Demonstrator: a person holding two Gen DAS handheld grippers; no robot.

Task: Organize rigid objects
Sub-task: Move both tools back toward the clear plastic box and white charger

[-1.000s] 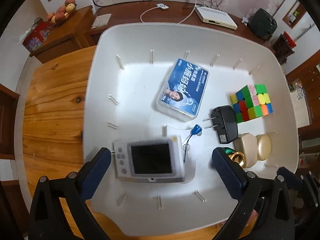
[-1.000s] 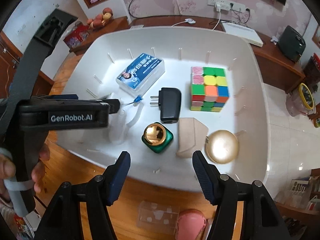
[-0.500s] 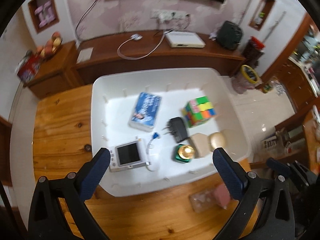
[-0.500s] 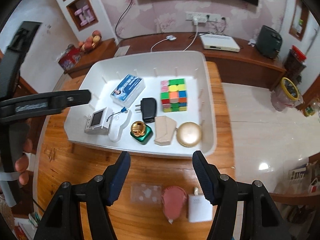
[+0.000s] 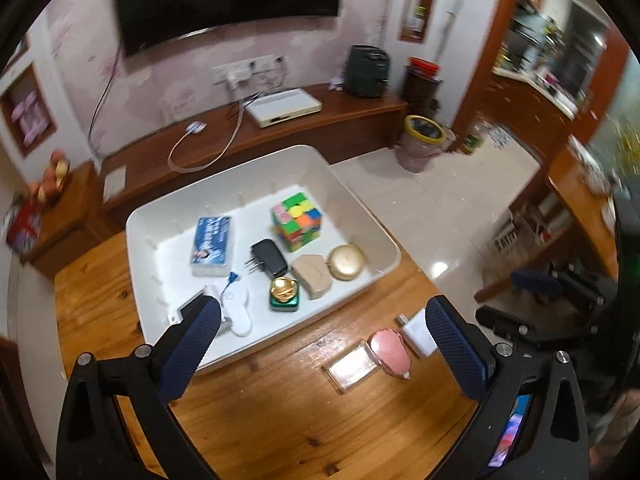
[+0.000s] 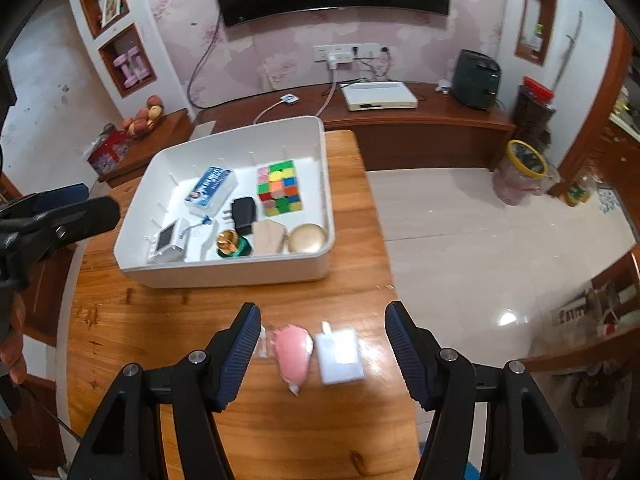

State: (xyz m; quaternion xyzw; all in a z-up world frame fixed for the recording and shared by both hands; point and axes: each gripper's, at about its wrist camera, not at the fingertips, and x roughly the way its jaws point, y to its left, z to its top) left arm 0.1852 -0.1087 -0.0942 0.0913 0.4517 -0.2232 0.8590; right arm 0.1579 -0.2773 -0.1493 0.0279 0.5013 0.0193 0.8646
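Note:
A white bin (image 5: 362, 216) (image 6: 224, 270) on the wooden table holds a colour cube (image 5: 297, 216) (image 6: 279, 188), a blue box (image 5: 211, 245), a black charger (image 5: 267, 258), a green jar with a gold lid (image 6: 232, 243), a beige case (image 5: 311, 276), a gold round case (image 6: 308, 238) and a small screen device (image 6: 168, 240). A pink brush (image 6: 293, 350), a white adapter (image 6: 339, 356) and a clear case (image 5: 352, 366) lie on the table in front of the bin. My left gripper (image 5: 320, 344) is open and empty, high above the table. My right gripper (image 6: 320, 356) is open over the brush and adapter.
The table edge (image 6: 374, 216) drops to a tiled floor on the right. A long wooden cabinet (image 6: 400, 120) with a white box and cables stands behind the bin. The left gripper's handle (image 6: 56, 220) shows at the left of the right wrist view.
Both grippers have pulled up and back from the bin, staying open. The brush, adapter and clear case on the table have come into view.

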